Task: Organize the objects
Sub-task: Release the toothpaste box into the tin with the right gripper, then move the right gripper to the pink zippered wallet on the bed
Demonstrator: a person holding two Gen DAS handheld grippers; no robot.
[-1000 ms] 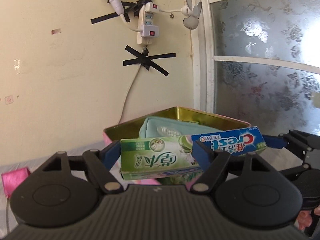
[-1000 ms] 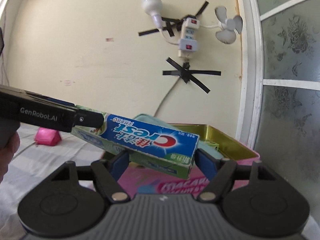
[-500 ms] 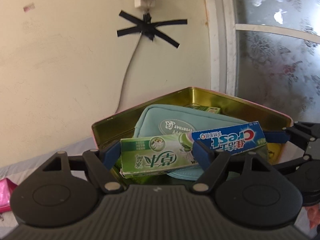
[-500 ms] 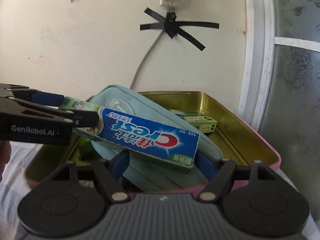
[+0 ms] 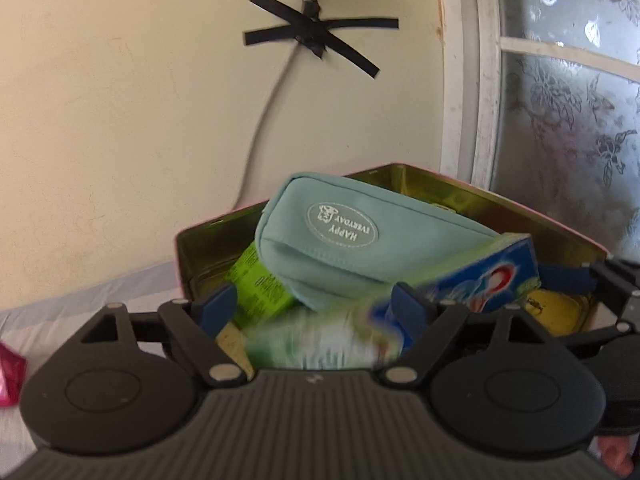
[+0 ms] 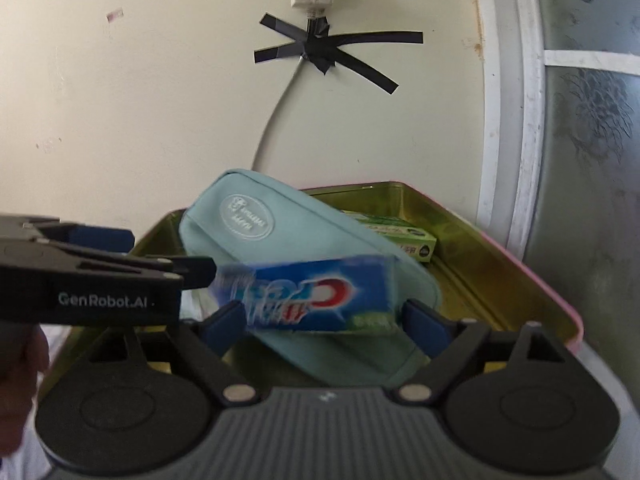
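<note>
A blue and green Crest toothpaste box (image 6: 312, 298) is blurred with motion, dropping between both grippers over the gold-lined pink tin (image 6: 516, 264). In the left wrist view the toothpaste box (image 5: 400, 308) tilts down at its green end. My left gripper (image 5: 316, 306) is open, its fingers apart from the box. My right gripper (image 6: 320, 320) is open too, with gaps at both sides of the box. A teal zip pouch (image 5: 352, 248) lies in the tin (image 5: 560, 224), under the box.
A small green box (image 6: 400, 236) lies in the tin's far corner, and another green box (image 5: 260, 292) sits under the pouch's left end. A cream wall with a taped cable (image 6: 320, 48) and a frosted window (image 5: 568, 100) stand behind. A pink item (image 5: 10, 372) lies far left.
Both grippers have lowered over the tin and opened. The toothpaste box, held level between them before, has come loose and is falling toward the pouch.
</note>
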